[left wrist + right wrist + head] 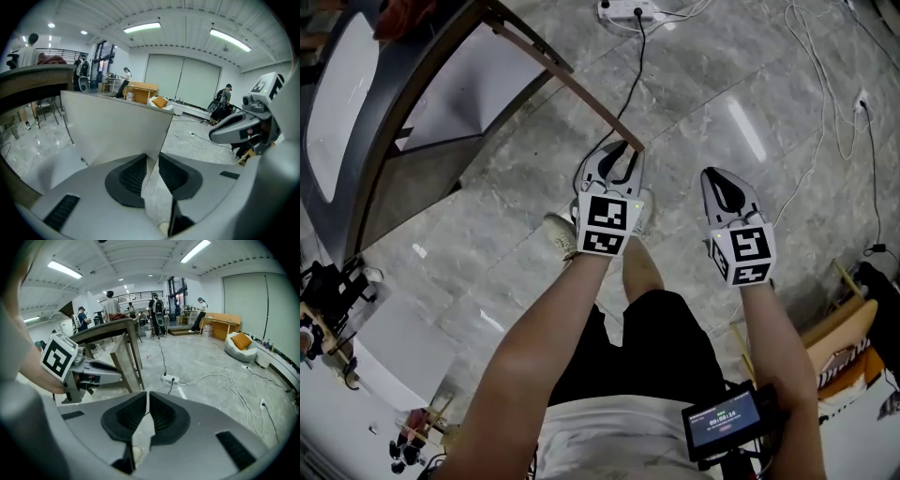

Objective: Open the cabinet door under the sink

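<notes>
Bright ceiling strips (142,27), floor glare (746,129), fisheye edges

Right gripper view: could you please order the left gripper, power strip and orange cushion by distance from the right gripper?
1. left gripper, close at the left.
2. power strip, on the floor ahead.
3. orange cushion, far right.

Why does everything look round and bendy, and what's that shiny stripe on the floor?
Both gripper views: a wide lens bends the ceiling lights and darkens corners. Head view: the stripe is lamp glare on the glossy floor.
</notes>
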A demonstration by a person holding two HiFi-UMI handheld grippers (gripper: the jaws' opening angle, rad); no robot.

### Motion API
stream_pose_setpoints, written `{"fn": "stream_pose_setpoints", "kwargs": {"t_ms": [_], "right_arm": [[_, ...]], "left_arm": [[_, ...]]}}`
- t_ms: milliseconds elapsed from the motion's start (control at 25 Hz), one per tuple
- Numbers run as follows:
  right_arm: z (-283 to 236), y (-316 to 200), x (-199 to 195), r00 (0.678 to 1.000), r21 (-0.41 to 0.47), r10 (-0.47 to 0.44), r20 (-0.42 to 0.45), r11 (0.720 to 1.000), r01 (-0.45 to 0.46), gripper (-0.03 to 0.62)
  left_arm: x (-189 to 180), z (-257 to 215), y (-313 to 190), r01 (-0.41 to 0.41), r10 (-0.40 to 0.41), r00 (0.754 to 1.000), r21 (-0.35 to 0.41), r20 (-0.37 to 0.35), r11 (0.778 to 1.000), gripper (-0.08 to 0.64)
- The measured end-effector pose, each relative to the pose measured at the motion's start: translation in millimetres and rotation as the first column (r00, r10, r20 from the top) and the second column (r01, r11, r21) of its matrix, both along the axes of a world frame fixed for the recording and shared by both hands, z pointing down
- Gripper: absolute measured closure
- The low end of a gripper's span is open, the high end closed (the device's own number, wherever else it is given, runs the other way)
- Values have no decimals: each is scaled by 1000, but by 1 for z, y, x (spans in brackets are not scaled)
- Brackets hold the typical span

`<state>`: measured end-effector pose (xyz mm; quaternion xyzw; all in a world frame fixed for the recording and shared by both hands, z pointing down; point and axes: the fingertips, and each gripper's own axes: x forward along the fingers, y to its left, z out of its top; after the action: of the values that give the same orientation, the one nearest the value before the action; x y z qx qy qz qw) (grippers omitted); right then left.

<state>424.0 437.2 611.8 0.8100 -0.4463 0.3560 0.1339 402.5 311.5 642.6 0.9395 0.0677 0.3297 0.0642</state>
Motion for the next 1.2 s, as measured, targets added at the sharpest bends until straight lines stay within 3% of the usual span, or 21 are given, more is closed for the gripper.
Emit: {"fn": "stream_pose_setpoints", "kwargs": {"t_ms": [480, 840, 1200], "right_arm": [[-4, -17, 0, 999, 57, -38, 16, 998, 37, 563], [-13, -46, 5, 1000, 116, 5, -10, 993, -4, 580], [-52, -87, -26, 998, 91, -31, -63, 995, 37, 580]], "left_arm": [[-10, -4, 1, -68, 68, 997, -4, 29, 998, 468], [-63, -23, -26, -104, 104, 993, 15, 51, 994, 475], [-141, -60, -75, -30, 30, 1000, -125, -5, 992, 545]]}}
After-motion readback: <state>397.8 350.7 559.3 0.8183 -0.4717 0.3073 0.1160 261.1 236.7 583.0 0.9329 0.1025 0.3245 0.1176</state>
